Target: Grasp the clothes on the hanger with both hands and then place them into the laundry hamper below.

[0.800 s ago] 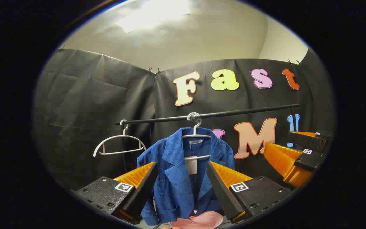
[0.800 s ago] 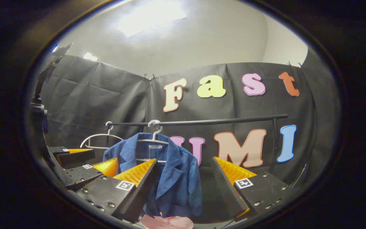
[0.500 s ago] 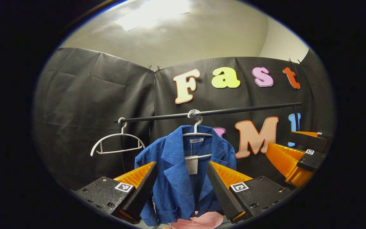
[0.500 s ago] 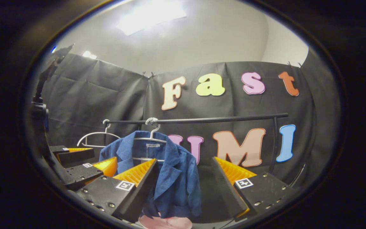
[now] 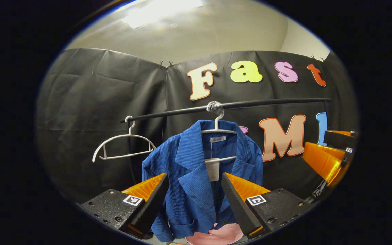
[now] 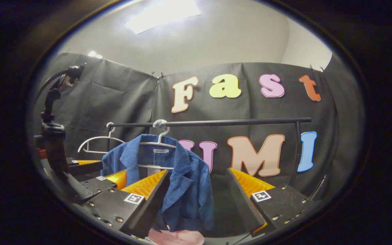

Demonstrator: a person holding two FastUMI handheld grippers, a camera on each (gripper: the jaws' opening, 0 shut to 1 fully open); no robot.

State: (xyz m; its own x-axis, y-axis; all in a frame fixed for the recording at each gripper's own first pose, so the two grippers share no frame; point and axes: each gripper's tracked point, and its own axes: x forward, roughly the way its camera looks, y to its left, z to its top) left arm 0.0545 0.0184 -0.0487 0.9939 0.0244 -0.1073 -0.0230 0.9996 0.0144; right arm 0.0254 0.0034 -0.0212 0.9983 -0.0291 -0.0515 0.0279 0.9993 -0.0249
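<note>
A blue ribbed jacket [image 5: 196,177] hangs on a white hanger [image 5: 218,131] from a black rail [image 5: 267,102]. My left gripper [image 5: 194,174] is open, a short way in front of the jacket's chest, which shows between its fingers. In the right gripper view the jacket [image 6: 185,190] hangs left of centre. My right gripper [image 6: 197,170] is open with the jacket's right shoulder and sleeve between its fingers, apart from the cloth. The right gripper [image 5: 328,153] also appears at the far right of the left gripper view. Something pink [image 5: 216,234] lies below the jacket's hem.
An empty white hanger [image 5: 123,146] hangs at the rail's left end. The rail's upright post [image 6: 296,149] stands at the right. A black camera mount [image 6: 54,129] rises above the left gripper [image 6: 94,170] at the left of the right gripper view.
Both grippers have come closer to the jacket, which now looks larger and sits higher in the left gripper view. Both have stayed open.
</note>
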